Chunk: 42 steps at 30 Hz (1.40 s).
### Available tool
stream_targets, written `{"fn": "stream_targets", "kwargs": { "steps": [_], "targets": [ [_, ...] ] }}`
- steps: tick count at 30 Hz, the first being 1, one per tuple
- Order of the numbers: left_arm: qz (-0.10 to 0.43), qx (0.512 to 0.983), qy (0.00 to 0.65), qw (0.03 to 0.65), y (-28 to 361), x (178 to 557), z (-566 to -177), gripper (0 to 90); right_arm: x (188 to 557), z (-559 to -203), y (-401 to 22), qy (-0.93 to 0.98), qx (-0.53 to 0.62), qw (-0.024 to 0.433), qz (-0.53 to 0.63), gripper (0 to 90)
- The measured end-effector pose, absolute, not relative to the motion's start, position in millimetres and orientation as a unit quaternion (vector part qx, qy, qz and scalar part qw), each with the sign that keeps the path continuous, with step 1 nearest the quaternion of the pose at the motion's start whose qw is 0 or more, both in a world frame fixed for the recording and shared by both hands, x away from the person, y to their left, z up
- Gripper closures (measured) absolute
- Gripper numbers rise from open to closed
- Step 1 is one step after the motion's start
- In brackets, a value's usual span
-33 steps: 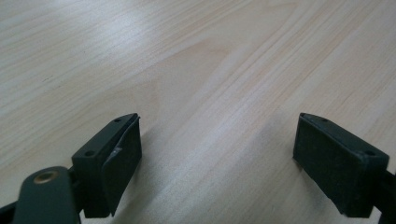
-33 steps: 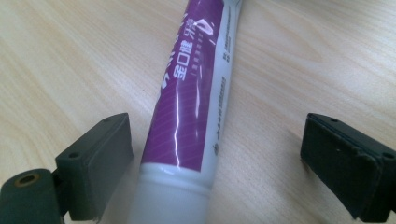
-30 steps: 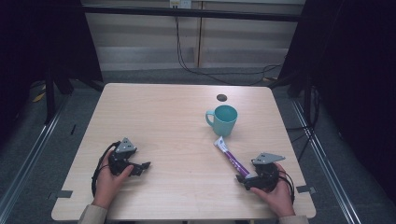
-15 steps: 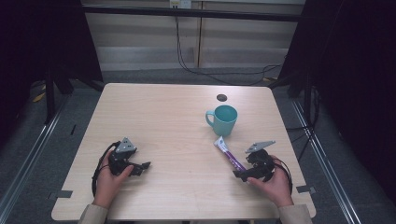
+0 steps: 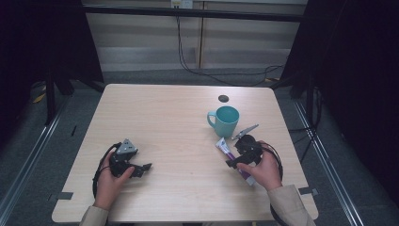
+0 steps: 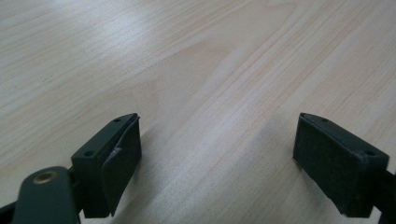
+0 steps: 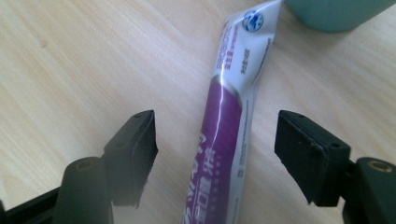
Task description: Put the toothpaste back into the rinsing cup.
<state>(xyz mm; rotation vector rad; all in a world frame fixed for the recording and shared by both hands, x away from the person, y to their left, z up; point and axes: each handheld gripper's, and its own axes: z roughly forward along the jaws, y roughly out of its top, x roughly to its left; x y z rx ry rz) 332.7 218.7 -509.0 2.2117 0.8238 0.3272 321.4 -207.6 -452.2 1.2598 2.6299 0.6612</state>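
Observation:
A purple and white tube (image 5: 224, 148) (image 7: 229, 116) lies slantwise on the wooden table (image 5: 169, 117), its flat end near a teal mug (image 5: 226, 120) (image 7: 336, 11). My right gripper (image 5: 234, 161) (image 7: 219, 140) hangs just over the tube's middle, tilted down. Its jaws stand on either side of the tube and have just been closing, but the pads do not touch it. My left gripper (image 5: 143, 167) (image 6: 217, 140) rests near the table's front left, open, with bare wood between its jaws.
A small black round spot (image 5: 223, 98) sits on the table behind the mug. Cables (image 5: 188, 61) run over the floor beyond the far edge. Dark stands flank the table on both sides.
My right hand has moved away from the front edge toward the mug and risen, bringing its gripper over the tube. The left hand has stayed still.

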Motion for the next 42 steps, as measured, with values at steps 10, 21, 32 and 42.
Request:
{"fn": "stream_targets", "kwargs": {
  "steps": [10, 21, 32, 42],
  "targets": [
    [0.130, 0.863, 0.320, 0.369, 219.0, 332.8, -508.8, 15.1, 337.3, -445.8, -193.9, 0.890, 0.409, 0.068, 0.189, 39.5],
    [0.129, 0.862, 0.321, 0.370, 218.9, 332.7, -508.9, 15.1, 352.3, -446.5, -181.0, 0.894, 0.419, 0.052, 0.148, 45.2],
    [0.129, 0.862, 0.321, 0.370, 218.7, 332.6, -508.9, 15.2, 363.1, -458.0, -170.2, 0.899, 0.418, 0.061, 0.114, 48.0],
    [0.130, 0.861, 0.322, 0.371, 218.6, 332.2, -509.0, 15.3, 368.5, -470.9, -174.7, 0.893, 0.435, 0.043, 0.107, 55.3]
  ]
}}
